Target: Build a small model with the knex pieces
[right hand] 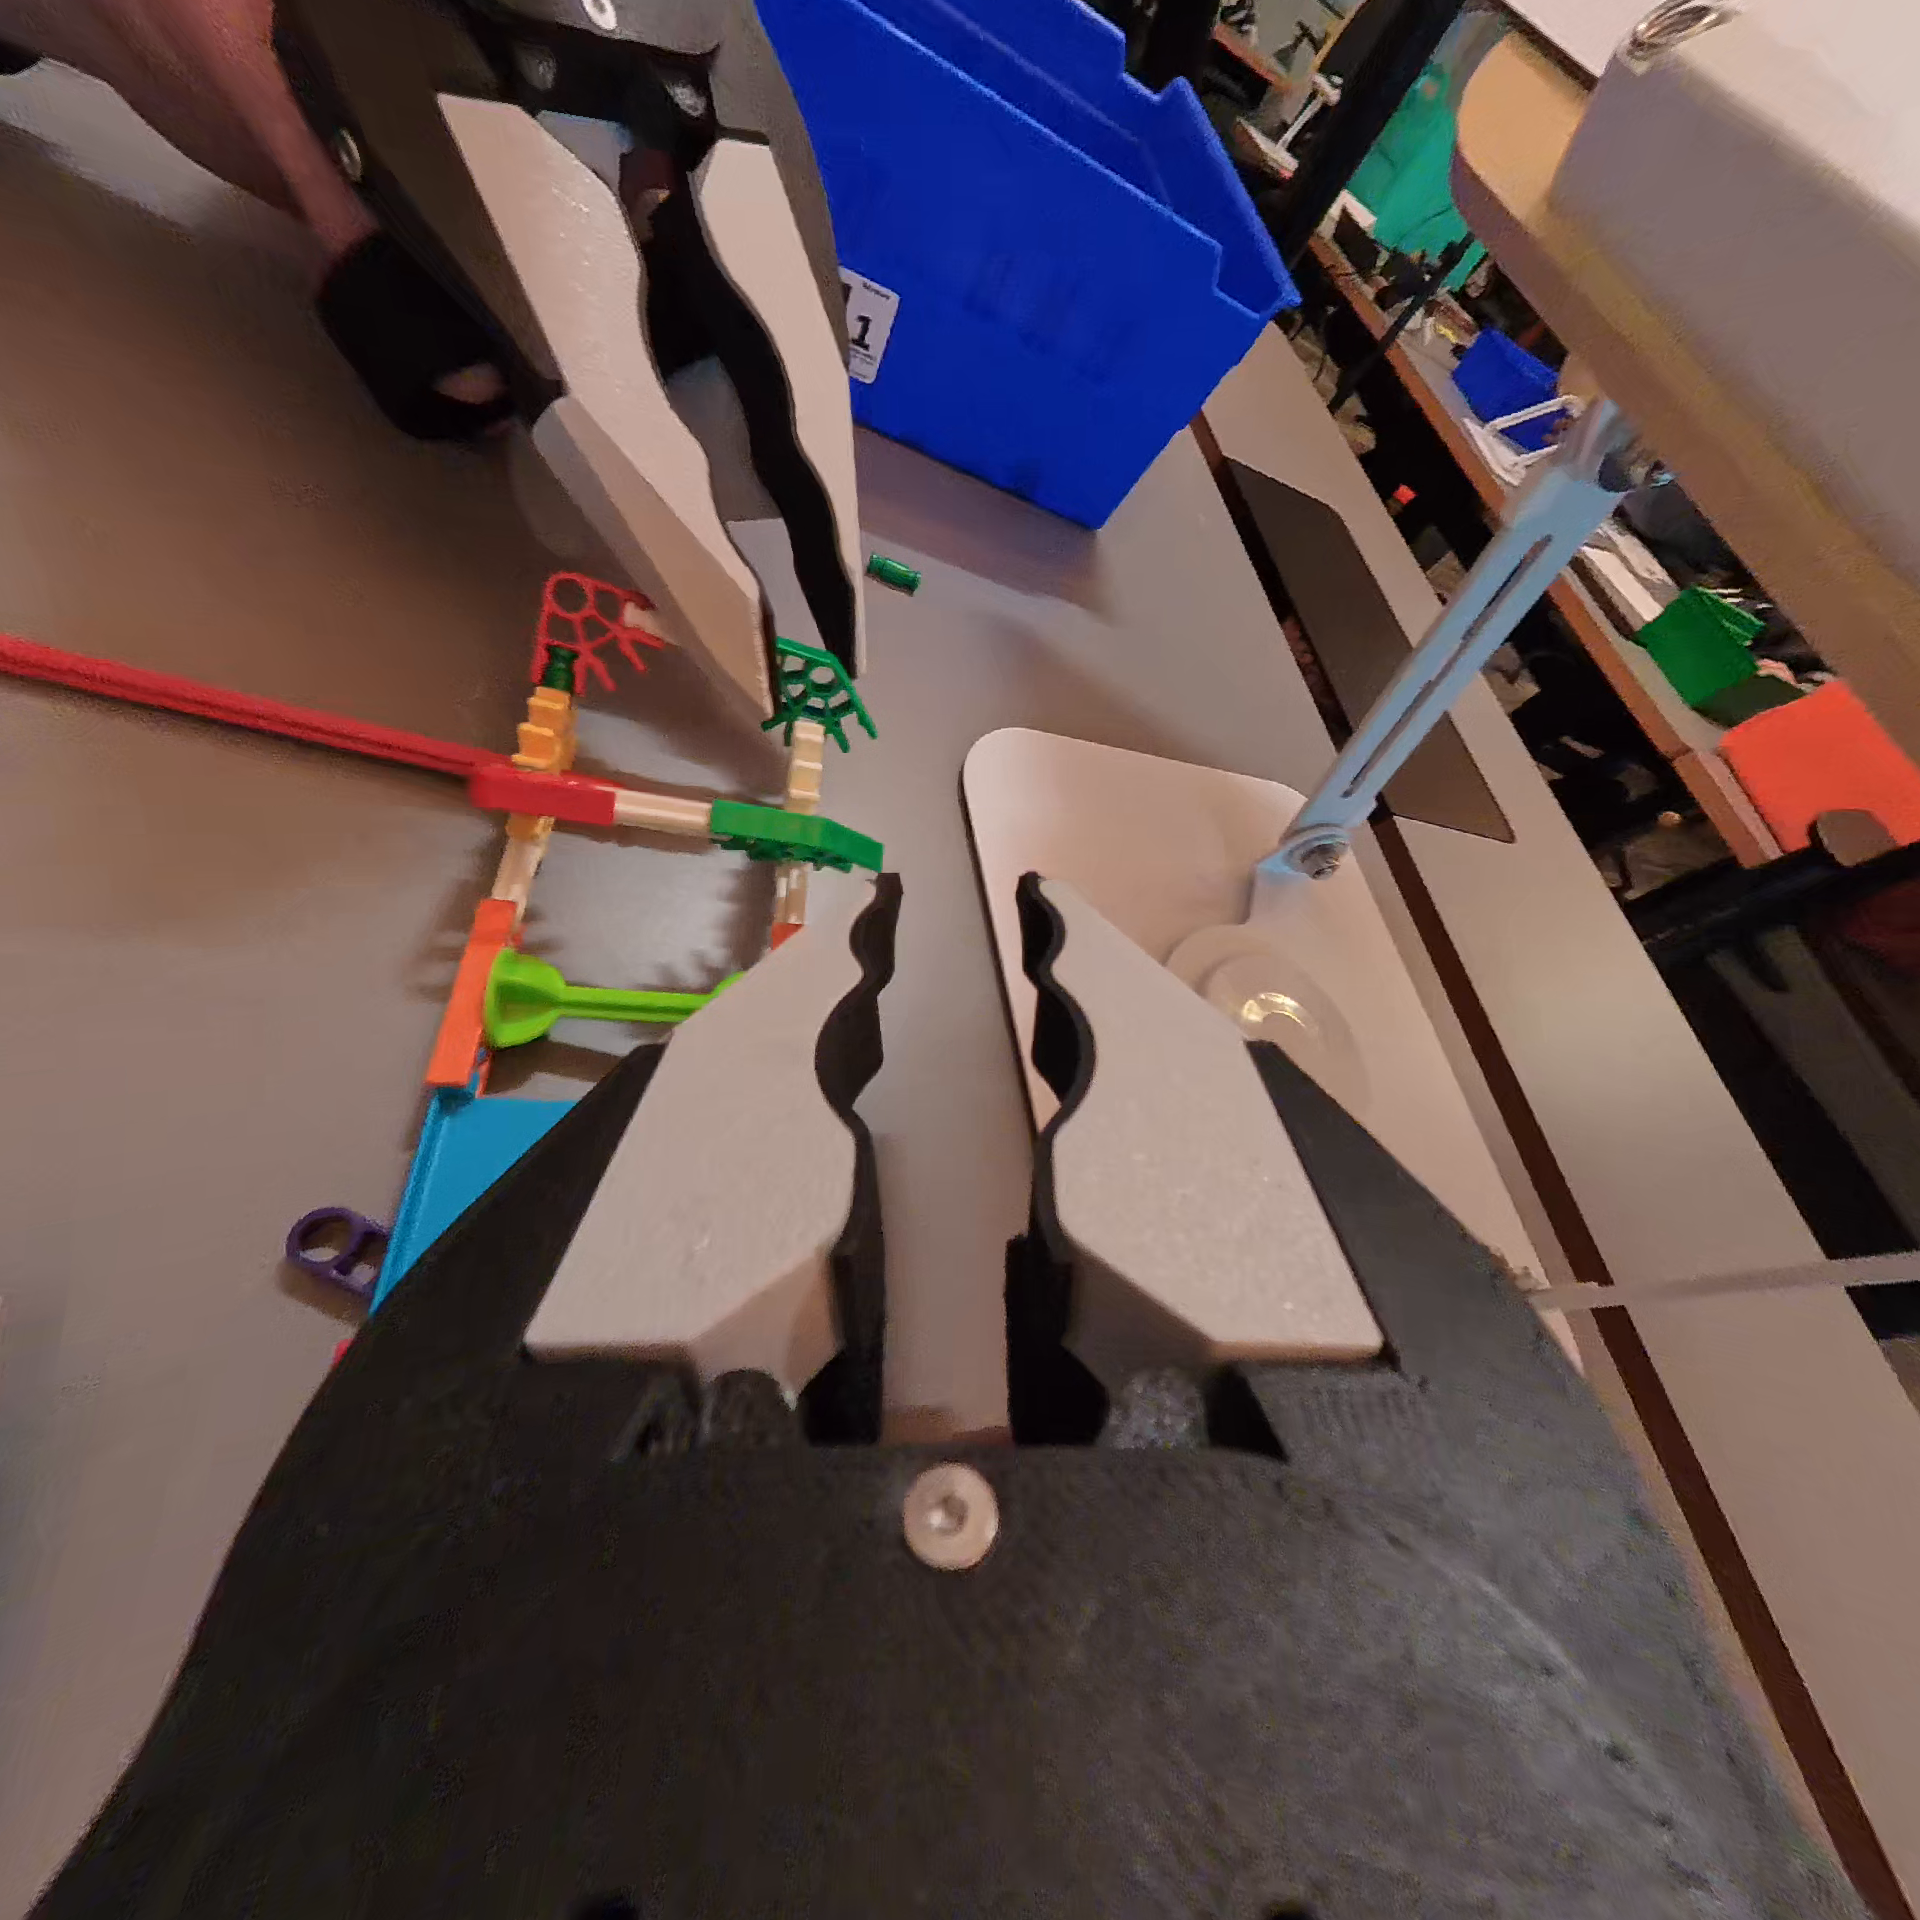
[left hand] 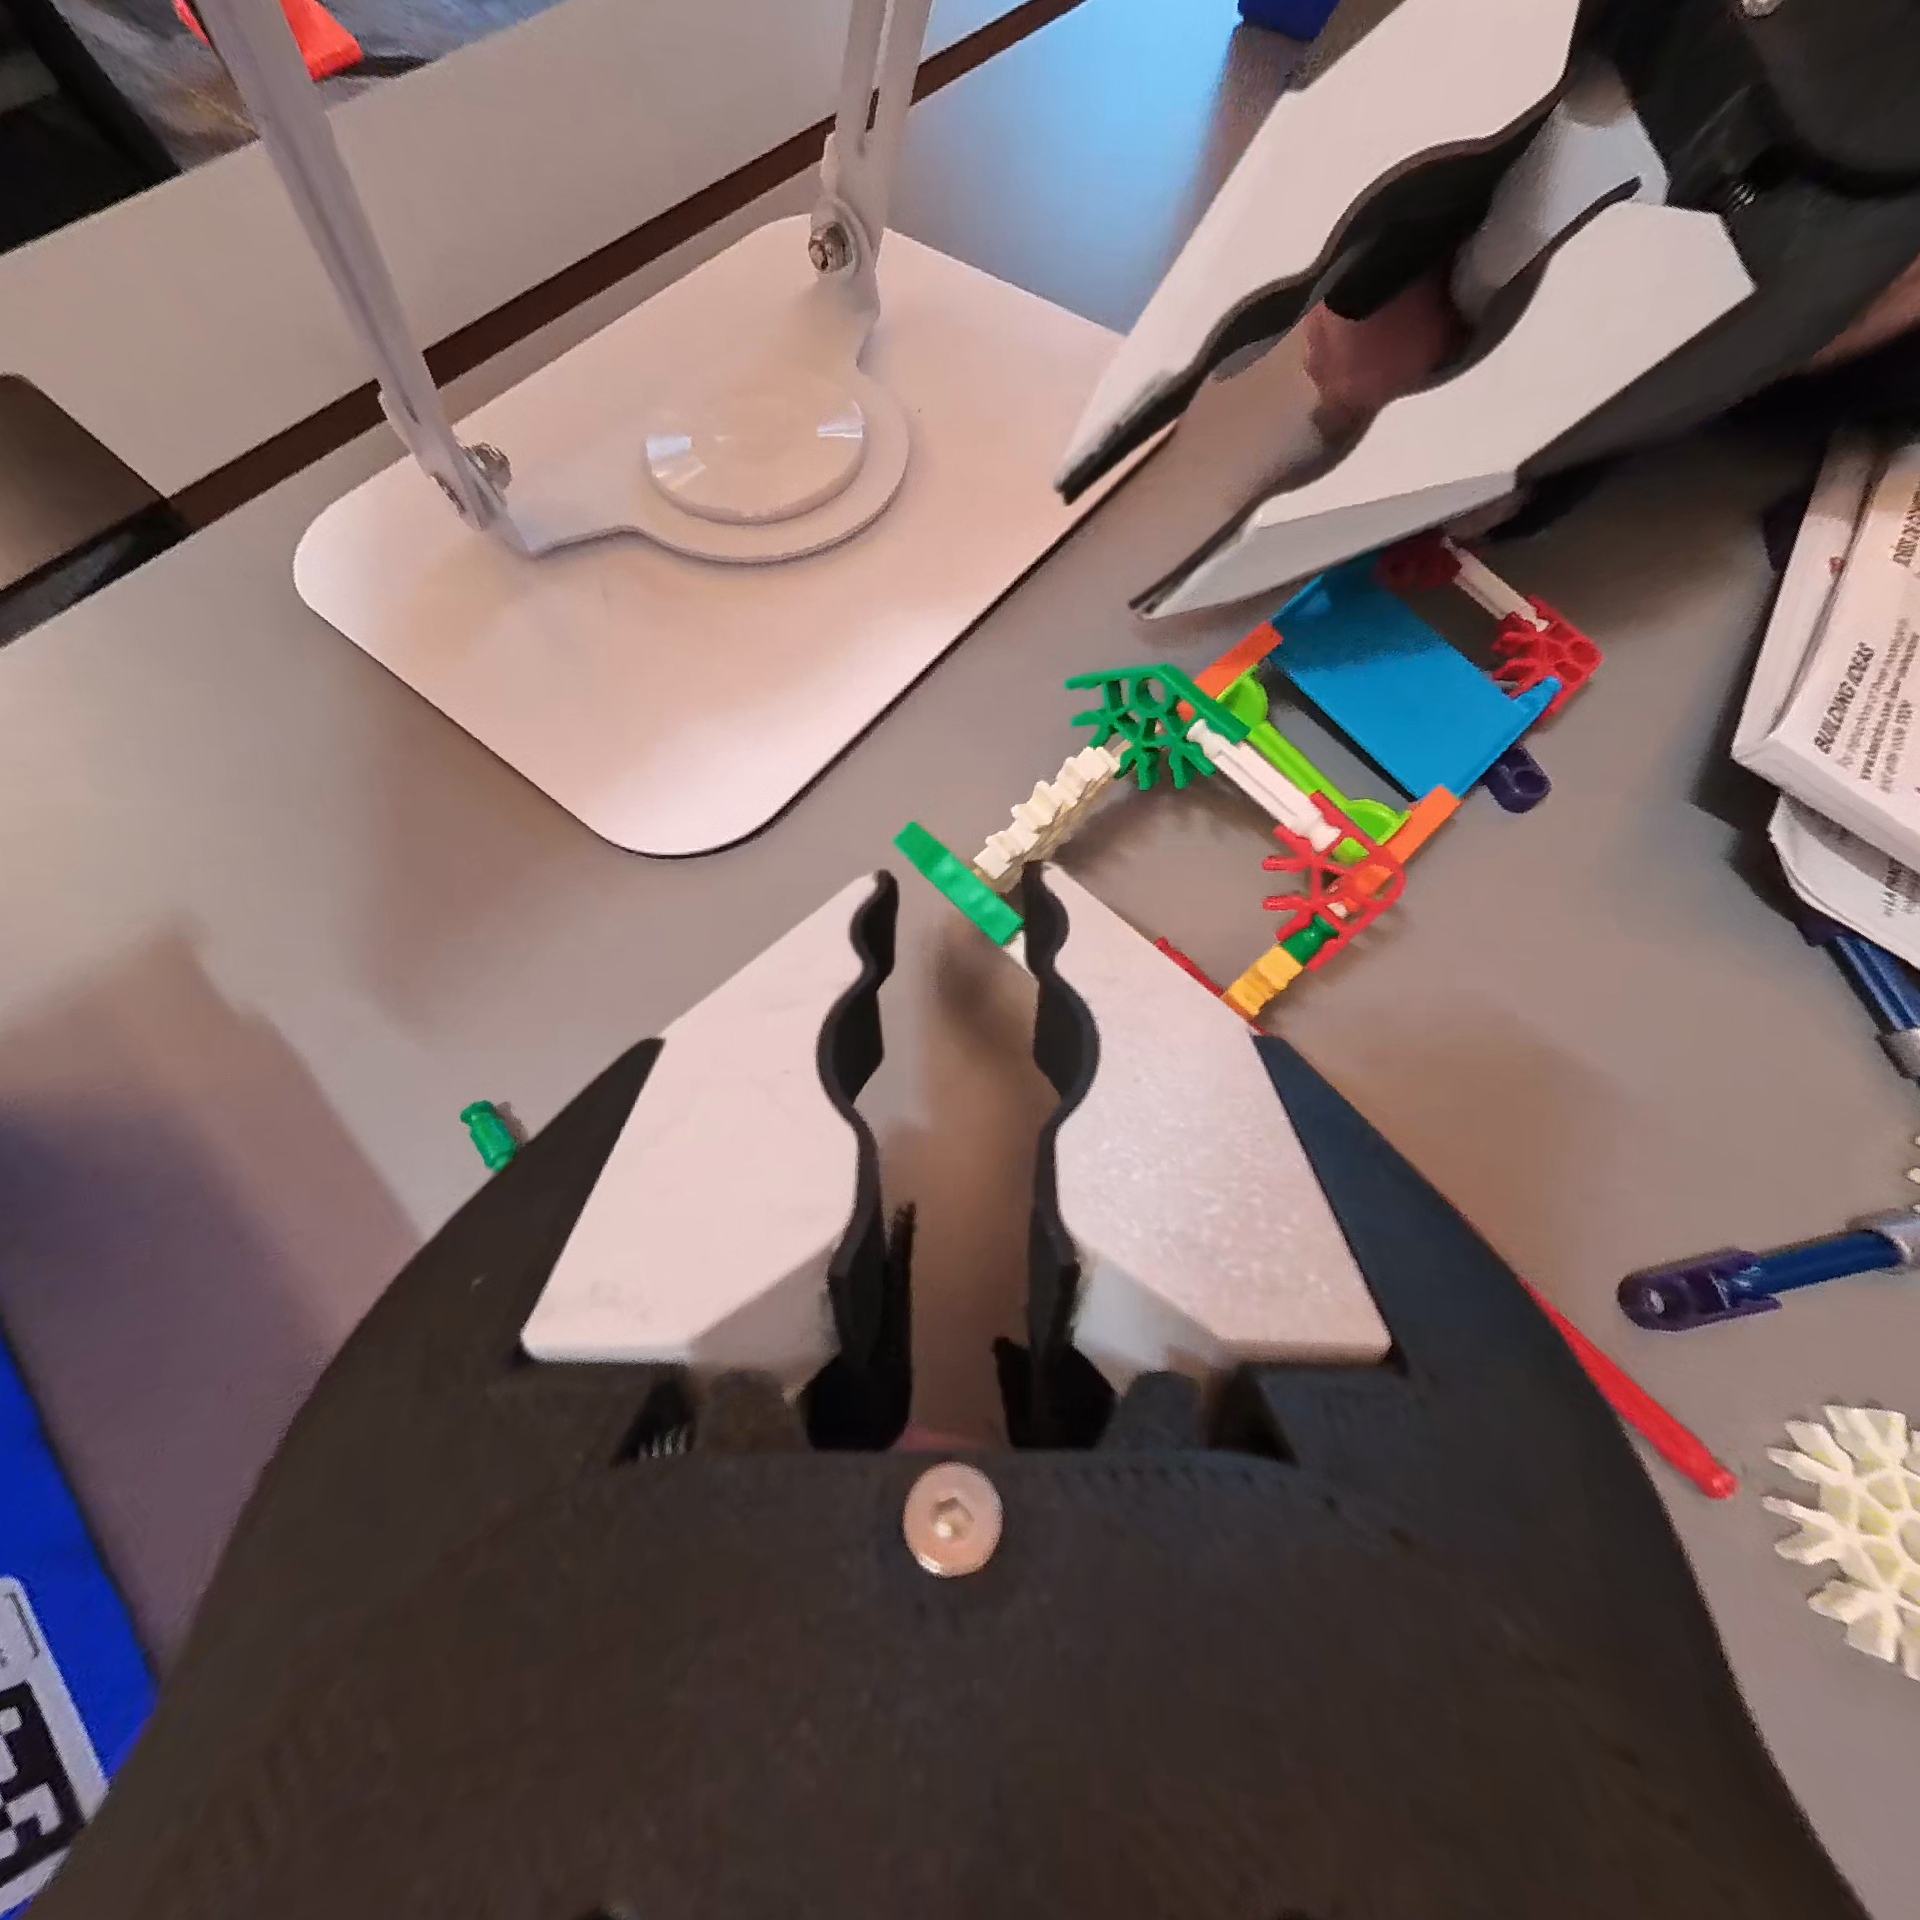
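Note:
A colourful rod-and-connector toy frame with a blue panel (left hand: 1392, 696) lies flat on the grey table; it also shows in the right wrist view (right hand: 468, 1153). My left gripper (left hand: 958, 883) is open, its tips on either side of a green connector (left hand: 956, 888) at the frame's near corner. From the right wrist view the left gripper (right hand: 812, 688) stands over that green connector (right hand: 821, 717). My right gripper (right hand: 956, 883) is open and empty, its left fingertip next to a second green connector (right hand: 800, 831). In the left wrist view the right gripper (left hand: 1107, 540) hovers over the frame's far end.
A white stand base (left hand: 644, 644) sits beside the frame, also seen at the right (right hand: 1091, 831). A blue bin (right hand: 1039, 291) stands behind. A long red rod (left hand: 1621, 1392), a small green piece (left hand: 486, 1132), a white snowflake connector (left hand: 1849, 1527), a blue rod (left hand: 1787, 1262) and booklets (left hand: 1839, 707) lie around. Tip to tip, the grippers are about 7 cm apart.

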Tool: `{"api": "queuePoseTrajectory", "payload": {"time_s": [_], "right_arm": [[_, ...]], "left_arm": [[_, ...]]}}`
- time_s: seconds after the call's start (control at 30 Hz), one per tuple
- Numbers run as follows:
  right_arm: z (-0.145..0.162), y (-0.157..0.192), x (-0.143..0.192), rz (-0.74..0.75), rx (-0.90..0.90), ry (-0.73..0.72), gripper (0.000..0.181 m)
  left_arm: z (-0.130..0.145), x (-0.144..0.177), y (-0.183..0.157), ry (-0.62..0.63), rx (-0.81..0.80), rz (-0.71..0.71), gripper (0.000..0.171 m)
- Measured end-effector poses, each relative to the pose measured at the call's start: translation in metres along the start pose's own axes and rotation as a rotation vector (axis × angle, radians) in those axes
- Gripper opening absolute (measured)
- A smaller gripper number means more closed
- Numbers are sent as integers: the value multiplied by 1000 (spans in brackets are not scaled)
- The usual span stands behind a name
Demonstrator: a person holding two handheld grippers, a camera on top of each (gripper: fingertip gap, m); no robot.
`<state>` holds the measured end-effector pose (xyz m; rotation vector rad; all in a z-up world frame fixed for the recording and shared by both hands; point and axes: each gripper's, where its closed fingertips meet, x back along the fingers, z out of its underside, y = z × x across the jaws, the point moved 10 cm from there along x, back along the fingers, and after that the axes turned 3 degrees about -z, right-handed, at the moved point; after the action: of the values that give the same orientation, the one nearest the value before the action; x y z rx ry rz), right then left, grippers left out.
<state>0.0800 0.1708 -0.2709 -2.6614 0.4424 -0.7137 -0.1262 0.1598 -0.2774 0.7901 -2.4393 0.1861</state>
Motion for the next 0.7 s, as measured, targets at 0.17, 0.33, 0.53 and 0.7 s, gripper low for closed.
{"api": "queuePoseTrajectory", "payload": {"time_s": [0.17, 0.33, 0.53, 0.7], "right_arm": [[0, 7, -2, -104, 8, 11, 22], [3, 13, -7, -145, 18, 45, 17], [3, 13, -7, -159, 10, 43, 17], [3, 14, -7, -164, 14, 46, 16]], "left_arm": [[-1, 0, -4, 2, -4, -1, 14], [-2, 1, -5, -27, -9, 4, 12], [-1, 1, -4, -44, -4, 11, 12], [-3, 1, -6, -53, -11, 7, 11]]}}
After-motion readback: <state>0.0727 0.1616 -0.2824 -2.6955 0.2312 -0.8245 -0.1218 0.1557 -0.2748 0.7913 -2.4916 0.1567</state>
